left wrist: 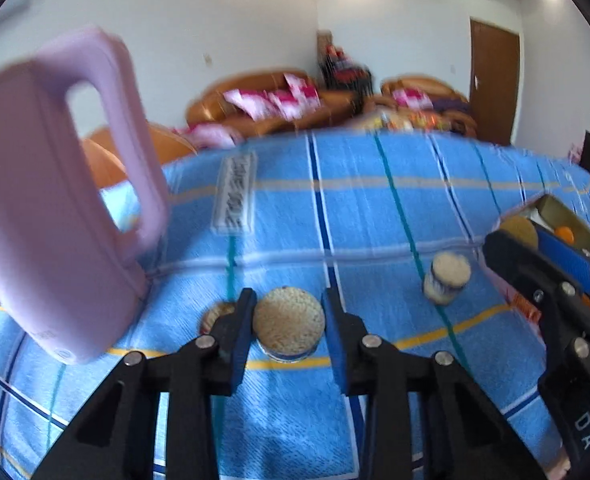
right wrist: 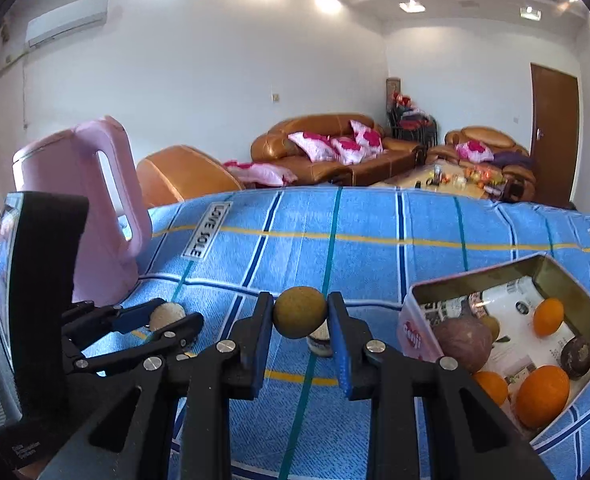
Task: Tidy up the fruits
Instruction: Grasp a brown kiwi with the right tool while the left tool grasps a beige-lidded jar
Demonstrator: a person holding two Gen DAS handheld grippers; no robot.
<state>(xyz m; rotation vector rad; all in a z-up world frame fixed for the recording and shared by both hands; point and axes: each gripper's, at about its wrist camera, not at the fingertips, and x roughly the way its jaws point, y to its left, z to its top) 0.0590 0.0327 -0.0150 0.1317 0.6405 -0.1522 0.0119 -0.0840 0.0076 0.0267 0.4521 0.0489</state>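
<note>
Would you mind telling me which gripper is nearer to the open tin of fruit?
Right. The right gripper, shut on a round fruit, sits just beside the tin; the left gripper is farther off, near the pink jug.

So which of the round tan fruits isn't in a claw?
The one sitting on a small jar, between the two claws; the other two are each clamped in a claw.

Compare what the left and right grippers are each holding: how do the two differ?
The left gripper clamps a pale, rough, foam-like ball sitting atop a small jar. The right gripper clamps a darker olive-yellow round fruit, smoother-skinned and apparently held clear of the cloth. Both are round, gripped at their sides, over the same blue cloth.
</note>
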